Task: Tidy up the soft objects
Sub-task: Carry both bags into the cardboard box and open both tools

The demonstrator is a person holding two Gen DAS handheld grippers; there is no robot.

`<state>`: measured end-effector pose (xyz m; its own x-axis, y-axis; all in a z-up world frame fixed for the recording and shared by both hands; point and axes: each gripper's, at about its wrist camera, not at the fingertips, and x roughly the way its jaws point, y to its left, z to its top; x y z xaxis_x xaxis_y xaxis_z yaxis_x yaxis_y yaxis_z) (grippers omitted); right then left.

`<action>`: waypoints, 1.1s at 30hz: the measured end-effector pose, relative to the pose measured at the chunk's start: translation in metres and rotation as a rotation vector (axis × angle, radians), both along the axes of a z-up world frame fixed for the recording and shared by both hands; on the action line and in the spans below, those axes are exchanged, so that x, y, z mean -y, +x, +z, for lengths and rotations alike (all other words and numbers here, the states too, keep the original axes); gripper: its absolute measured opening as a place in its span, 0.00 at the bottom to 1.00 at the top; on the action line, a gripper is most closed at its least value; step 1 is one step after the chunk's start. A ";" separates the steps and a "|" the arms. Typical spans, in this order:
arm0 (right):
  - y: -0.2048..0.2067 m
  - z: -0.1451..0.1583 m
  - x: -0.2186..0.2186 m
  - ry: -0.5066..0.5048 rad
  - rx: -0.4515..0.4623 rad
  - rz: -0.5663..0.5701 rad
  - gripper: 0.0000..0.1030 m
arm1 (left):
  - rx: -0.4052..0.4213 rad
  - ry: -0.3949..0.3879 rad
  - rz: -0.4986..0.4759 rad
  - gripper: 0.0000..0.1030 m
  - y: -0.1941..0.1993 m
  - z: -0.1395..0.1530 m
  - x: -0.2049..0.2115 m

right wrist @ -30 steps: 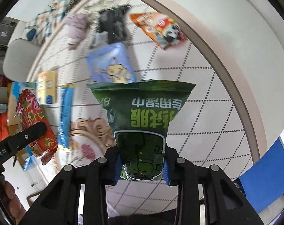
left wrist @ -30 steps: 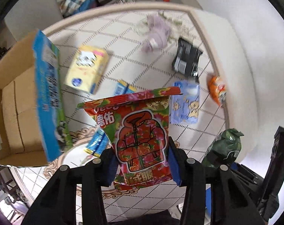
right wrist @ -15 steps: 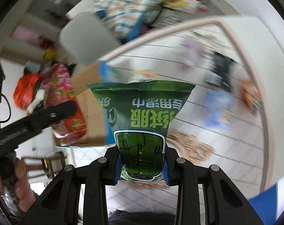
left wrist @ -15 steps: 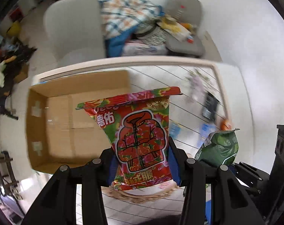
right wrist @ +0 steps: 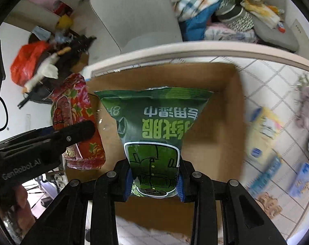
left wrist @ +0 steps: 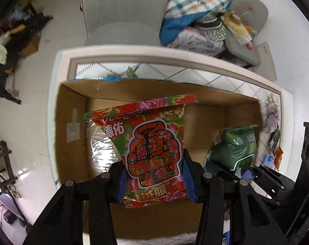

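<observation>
My left gripper (left wrist: 154, 180) is shut on a red flowered soft pack (left wrist: 152, 149) and holds it over the open cardboard box (left wrist: 72, 106). My right gripper (right wrist: 154, 181) is shut on a green soft pack (right wrist: 154, 122), also above the cardboard box (right wrist: 226, 106). In the left wrist view the green pack (left wrist: 234, 149) hangs at the right. In the right wrist view the red pack (right wrist: 76, 110) and the left gripper's finger (right wrist: 72, 134) show at the left.
The box stands on a tiled table (right wrist: 277, 75) whose right part holds a yellow pack (right wrist: 262, 130), blue packs (right wrist: 267, 171) and a grey plush (right wrist: 305, 102). Behind the table are a grey chair (left wrist: 121, 10) and a pile of clothes (left wrist: 195, 20).
Both grippers swept with their packs from over the scattered packs on the table to above the cardboard box. The box now fills the middle of both views.
</observation>
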<state>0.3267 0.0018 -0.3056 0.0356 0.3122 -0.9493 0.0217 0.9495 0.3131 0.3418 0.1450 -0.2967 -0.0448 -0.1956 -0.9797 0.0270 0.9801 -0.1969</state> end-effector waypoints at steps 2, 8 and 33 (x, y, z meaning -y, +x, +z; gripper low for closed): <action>0.008 -0.018 -0.006 -0.012 -0.020 0.001 0.35 | -0.032 -0.021 -0.017 0.42 0.007 -0.019 -0.001; 0.023 -0.060 -0.007 -0.048 -0.080 -0.007 0.35 | -0.111 -0.068 -0.070 0.42 0.019 -0.058 0.008; -0.025 -0.031 -0.002 -0.185 -0.039 -0.015 1.00 | 0.063 0.079 -0.055 0.99 -0.019 -0.001 -0.023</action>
<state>0.3018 0.0037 -0.3366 0.0004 0.1319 -0.9913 0.0448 0.9903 0.1318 0.3225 0.1678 -0.2982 0.0084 -0.1168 -0.9931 0.0909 0.9891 -0.1155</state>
